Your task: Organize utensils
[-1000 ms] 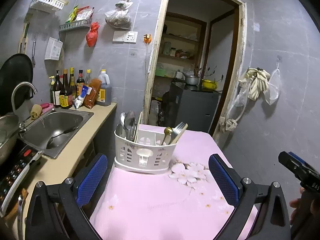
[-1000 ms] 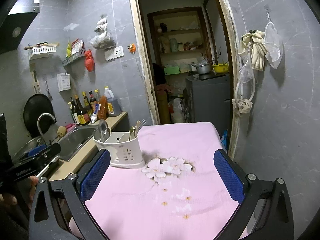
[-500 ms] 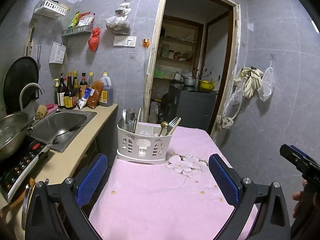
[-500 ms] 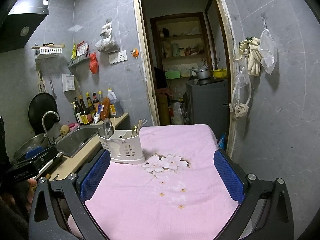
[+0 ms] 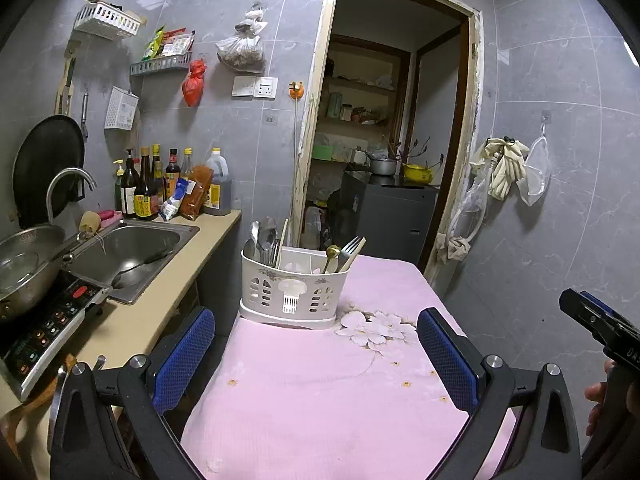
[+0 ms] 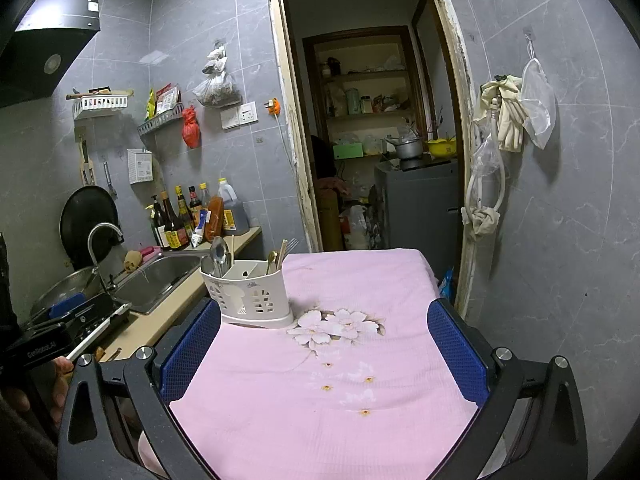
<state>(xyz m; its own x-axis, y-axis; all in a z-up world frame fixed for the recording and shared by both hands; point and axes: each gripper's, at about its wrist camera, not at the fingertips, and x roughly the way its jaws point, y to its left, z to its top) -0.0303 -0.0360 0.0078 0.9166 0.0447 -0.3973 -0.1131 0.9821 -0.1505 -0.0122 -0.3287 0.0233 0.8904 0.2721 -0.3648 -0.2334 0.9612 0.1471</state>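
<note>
A white utensil holder (image 5: 294, 290) stands at the far left of the pink cloth table (image 5: 328, 392); it also shows in the right wrist view (image 6: 250, 298). Steel spoons (image 5: 262, 238) stand in its left compartment, a gold spoon (image 5: 331, 254) and a fork (image 5: 352, 248) with pale chopsticks in its right one. My left gripper (image 5: 316, 356) is open and empty, held back above the table's near part. My right gripper (image 6: 324, 354) is open and empty too, level with it to the right.
A counter on the left holds a steel sink (image 5: 128, 248), a tap, sauce bottles (image 5: 160, 188), an induction cooker (image 5: 44, 328) and a steel pan. Beyond the table an open doorway (image 5: 384, 152) leads to shelves. Gloves and bags hang on the right wall (image 5: 508, 164).
Both grippers have drawn back and up from the holder, which now looks smaller and farther. Both stay open and empty.
</note>
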